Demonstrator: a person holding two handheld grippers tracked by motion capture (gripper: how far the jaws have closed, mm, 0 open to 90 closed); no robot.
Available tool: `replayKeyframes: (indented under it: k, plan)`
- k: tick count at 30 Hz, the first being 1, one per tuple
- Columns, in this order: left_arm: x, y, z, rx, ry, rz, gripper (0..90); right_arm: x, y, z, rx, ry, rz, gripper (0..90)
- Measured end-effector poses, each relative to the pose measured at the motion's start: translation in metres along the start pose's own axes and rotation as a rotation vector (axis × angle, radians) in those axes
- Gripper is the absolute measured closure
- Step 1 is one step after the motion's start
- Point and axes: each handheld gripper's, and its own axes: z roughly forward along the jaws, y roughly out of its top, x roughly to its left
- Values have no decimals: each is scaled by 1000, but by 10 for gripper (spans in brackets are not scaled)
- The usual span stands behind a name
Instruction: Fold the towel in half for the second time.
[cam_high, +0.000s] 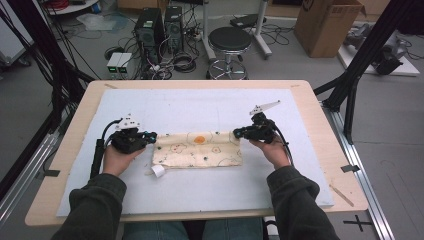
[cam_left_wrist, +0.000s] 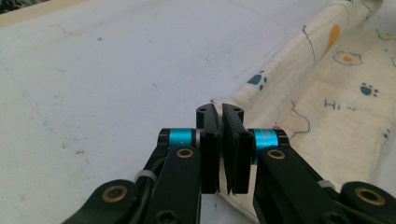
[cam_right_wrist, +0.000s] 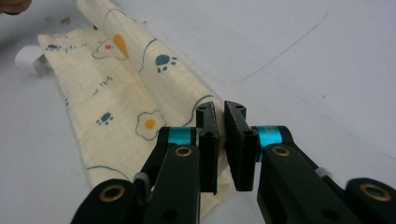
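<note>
Close up in the left gripper view: left gripper (cam_left_wrist: 222, 116) jaws pressed together, pinching the edge of the cloth (cam_left_wrist: 327, 102), with the rest of it spreading off to the right. In the right gripper view: right gripper (cam_right_wrist: 222, 114) jaws pinched on the cloth edge too, the rest stretching away to the left, with a small white tag (cam_right_wrist: 25, 58) at its far end. Cloth between the jaws hard to see. From the high view: cloth folded in a strip between both grippers on the white mat (cam_high: 200, 190). Farther off, a black stool (cam_high: 229, 40) and a cardboard box (cam_high: 325, 25), cut off at the top.
</note>
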Motion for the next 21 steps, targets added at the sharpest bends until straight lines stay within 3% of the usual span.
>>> replayKeyframes:
  k: [4, 21]
  plan:
    - [-6, 2, -3, -12, -5, 20, 853, 0, -8, 0, -1, 4, 5, 838]
    - [-26, 3, -7, 40, -2, 105, 849, 11, -22, -11, -34, 29, -25, 838]
